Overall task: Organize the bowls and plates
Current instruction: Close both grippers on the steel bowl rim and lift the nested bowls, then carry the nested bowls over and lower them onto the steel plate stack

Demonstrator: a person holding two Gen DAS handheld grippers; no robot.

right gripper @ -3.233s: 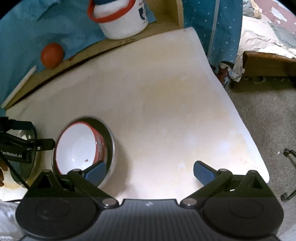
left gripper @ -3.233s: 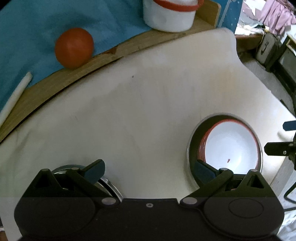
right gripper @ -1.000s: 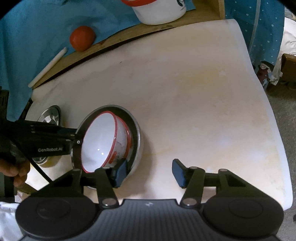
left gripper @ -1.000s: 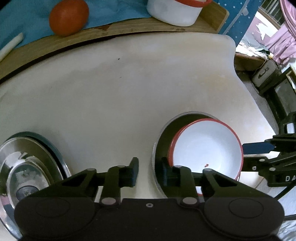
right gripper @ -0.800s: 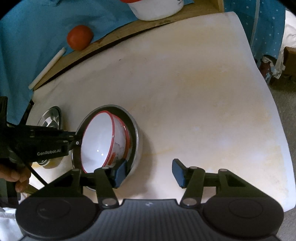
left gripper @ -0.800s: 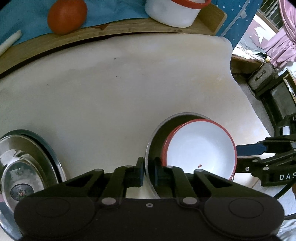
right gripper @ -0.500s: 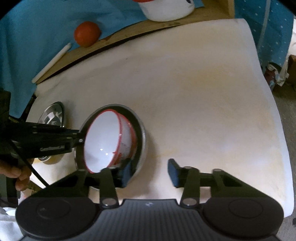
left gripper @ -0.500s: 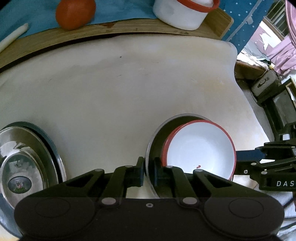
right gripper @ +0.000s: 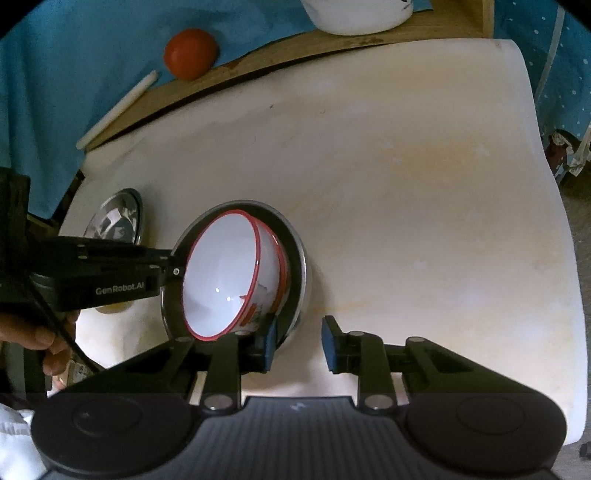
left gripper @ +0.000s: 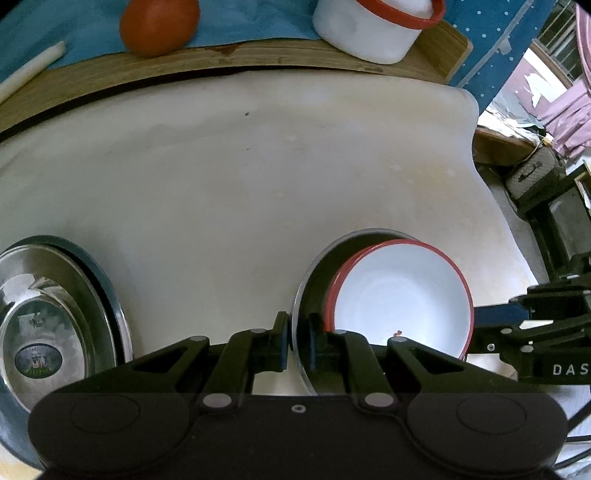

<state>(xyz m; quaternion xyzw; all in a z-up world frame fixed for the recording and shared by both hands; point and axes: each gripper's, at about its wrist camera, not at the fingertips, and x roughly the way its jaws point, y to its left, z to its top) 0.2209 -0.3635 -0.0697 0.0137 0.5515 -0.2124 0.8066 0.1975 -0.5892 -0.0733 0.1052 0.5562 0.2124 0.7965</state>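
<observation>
Left gripper (left gripper: 295, 341): fingers nearly closed, pinching the thin rim of the round steel bowl (left gripper: 306, 280) between the pads. Rim edge sits in the narrow gap; contact looks firm.

Right gripper (right gripper: 298, 341): fingers part-open, a moderate gap. Its left finger (right gripper: 267, 341) reaches inside the steel bowl's near rim, just beside the nested bowls; whether it touches them, cannot tell. Right finger (right gripper: 330, 345) stands over bare bench (right gripper: 424, 206), apart from the bowl.

Inside the steel bowl, ahead of the left fingers: two nested white enamel bowls with red rims (left gripper: 402, 299), glossy, tilted against the far wall. Lower bowl mostly hidden by the upper one.

Left of the left fingers: shiny steel plate with a printed label (left gripper: 55, 328), cut off by the frame edge.

Far beyond the fingers: smooth red-orange ball (left gripper: 159, 24), white rod (left gripper: 31, 68), white tub with red rim (left gripper: 373, 27), top cropped.
</observation>
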